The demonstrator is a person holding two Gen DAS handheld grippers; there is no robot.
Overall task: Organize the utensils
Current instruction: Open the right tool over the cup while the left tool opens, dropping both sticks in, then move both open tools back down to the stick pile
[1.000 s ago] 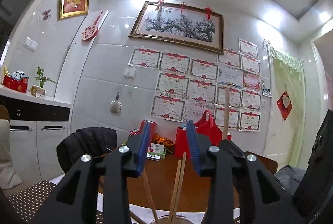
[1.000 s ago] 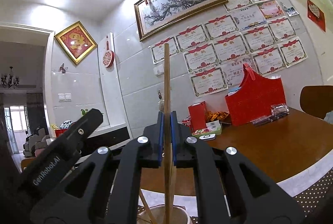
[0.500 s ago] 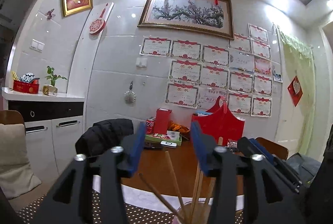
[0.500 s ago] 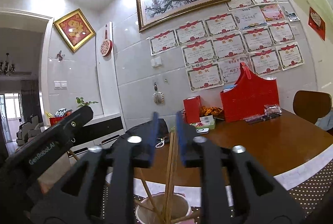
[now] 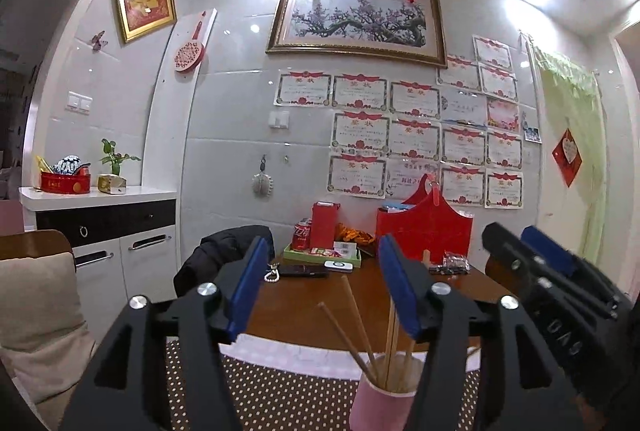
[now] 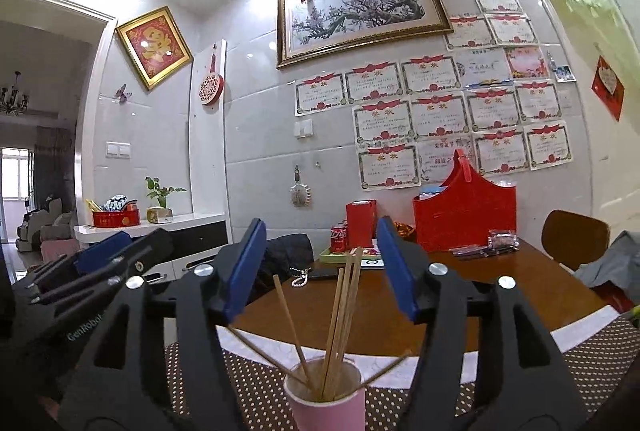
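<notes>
A pink cup (image 6: 326, 405) stands on a brown dotted mat (image 6: 256, 391) and holds several wooden chopsticks (image 6: 340, 319) that lean apart. In the left wrist view the cup (image 5: 382, 405) and chopsticks (image 5: 390, 343) sit low and right of centre. My right gripper (image 6: 320, 267) is open and empty, raised above the cup with its blue pads on either side of the chopstick tops. My left gripper (image 5: 320, 283) is open and empty, above and left of the cup. Each gripper shows at the edge of the other's view.
A round wooden table (image 6: 500, 295) carries a red basket (image 6: 466, 217), a red box (image 6: 360, 223), a cola can (image 6: 338, 237), a green tray (image 5: 320, 253), a phone and beads. A dark jacket (image 5: 224, 251) hangs on a chair; another chair (image 6: 576, 239) stands at right.
My right gripper let go of the chopstick, which now stands in the cup, and opened wide. Both grippers have drawn back from the cup, and the left one opened wider.
</notes>
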